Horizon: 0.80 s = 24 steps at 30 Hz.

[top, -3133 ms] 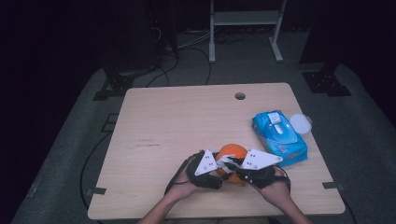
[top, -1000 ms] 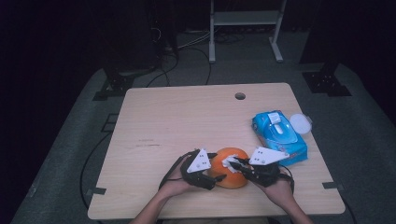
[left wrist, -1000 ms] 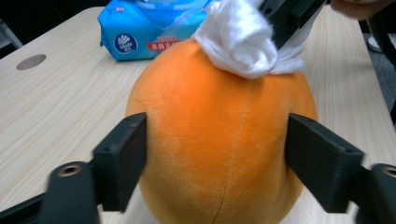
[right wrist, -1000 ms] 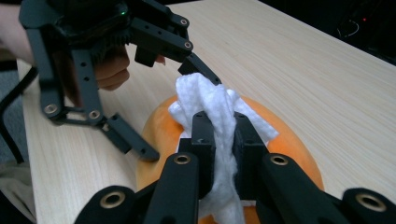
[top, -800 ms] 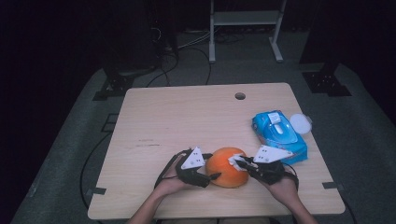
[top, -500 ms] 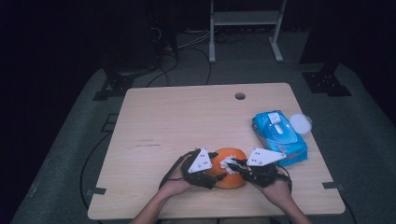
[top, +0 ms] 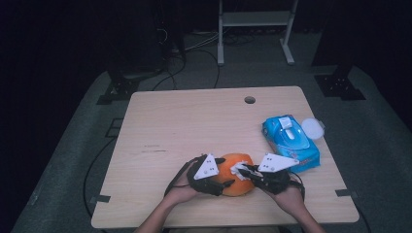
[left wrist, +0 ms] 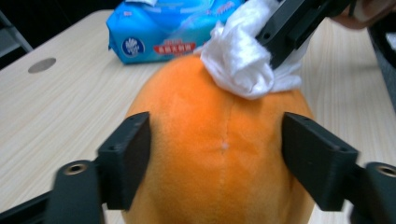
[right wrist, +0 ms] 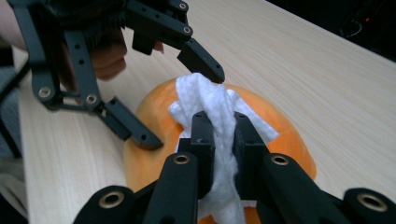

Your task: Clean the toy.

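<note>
Soft orange plush fruit (left wrist: 219, 154) clamped between left gripper (left wrist: 224, 158) fingers; right gripper (right wrist: 219, 140) fingers pinch a wipe (right wrist: 210, 105).
Plush looks light and squashy, resting on the surface (top: 194, 121); best held at its broad flanks, while the limp wipe just beyond the right fingertips rubs its top.

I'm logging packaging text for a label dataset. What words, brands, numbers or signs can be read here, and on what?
Blue wipes pack, front face in the left gripper view: a red band of white characters, too blurred to read.
Same pack: a round white logo at its left end, too small to read.
Orange plush toy, white wipe, table: no text.
</note>
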Each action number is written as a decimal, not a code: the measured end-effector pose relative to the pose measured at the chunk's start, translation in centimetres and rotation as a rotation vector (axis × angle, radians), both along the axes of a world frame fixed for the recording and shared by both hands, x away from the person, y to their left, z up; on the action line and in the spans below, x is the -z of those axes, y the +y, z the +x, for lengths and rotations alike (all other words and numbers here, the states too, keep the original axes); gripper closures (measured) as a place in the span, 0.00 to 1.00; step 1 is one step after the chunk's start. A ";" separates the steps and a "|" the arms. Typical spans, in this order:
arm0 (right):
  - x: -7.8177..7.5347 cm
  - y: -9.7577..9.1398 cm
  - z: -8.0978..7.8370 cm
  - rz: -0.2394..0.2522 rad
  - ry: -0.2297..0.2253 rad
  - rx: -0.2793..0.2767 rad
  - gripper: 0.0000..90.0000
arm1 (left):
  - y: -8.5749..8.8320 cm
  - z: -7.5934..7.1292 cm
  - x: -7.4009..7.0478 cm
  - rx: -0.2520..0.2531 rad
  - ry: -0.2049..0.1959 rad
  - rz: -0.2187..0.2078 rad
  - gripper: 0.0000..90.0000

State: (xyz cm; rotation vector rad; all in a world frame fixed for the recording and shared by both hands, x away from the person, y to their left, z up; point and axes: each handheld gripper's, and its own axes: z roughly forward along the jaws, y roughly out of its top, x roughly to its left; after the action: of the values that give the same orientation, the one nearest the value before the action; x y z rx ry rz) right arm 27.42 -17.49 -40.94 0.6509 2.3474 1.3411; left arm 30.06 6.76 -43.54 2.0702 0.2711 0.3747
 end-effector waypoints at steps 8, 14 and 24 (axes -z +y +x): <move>0.6 -2.1 0.8 0.003 0.029 0.086 0.89 | 1.7 1.1 -0.1 -0.005 0.060 -0.036 0.31; -0.1 -0.3 0.1 0.016 -0.004 0.040 0.89 | 0.7 0.4 -0.4 0.026 0.015 -0.021 0.28; 0.6 -1.0 0.0 0.008 0.015 0.050 0.89 | 1.6 0.9 -0.4 0.004 0.065 -0.056 0.26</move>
State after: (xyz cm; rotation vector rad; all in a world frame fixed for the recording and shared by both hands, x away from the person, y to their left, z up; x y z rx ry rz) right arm 27.43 -18.53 -41.55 0.7203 2.3228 1.3291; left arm 30.92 8.40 -43.18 2.0296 0.3125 0.2947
